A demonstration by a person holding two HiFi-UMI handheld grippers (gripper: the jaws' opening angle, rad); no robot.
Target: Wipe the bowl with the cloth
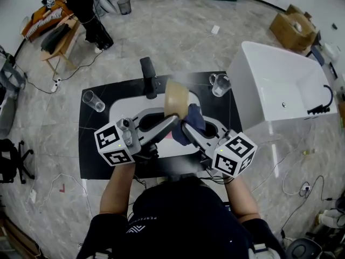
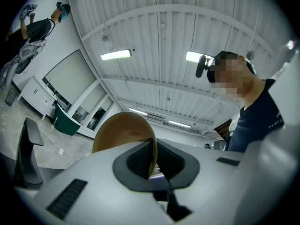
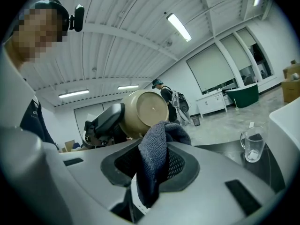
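The left tool (image 1: 171, 117) is clamped on the rim of the bowl (image 1: 176, 97), held at frame centre over the bench (image 1: 94, 163), and the right tool (image 1: 187, 127) is clamped on the cloth (image 1: 195, 120) beside it; hard wiping pressure could lever the bowl out of that thin-edge grip.

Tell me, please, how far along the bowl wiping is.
Done: the left hand-held gripper is shut on the rim of the bowl, holding it tilted above the sink, and the right hand-held gripper is shut on the cloth. In hand: the cloth is close beside the bowl; contact is unclear. Left: seemingly the wiping itself.
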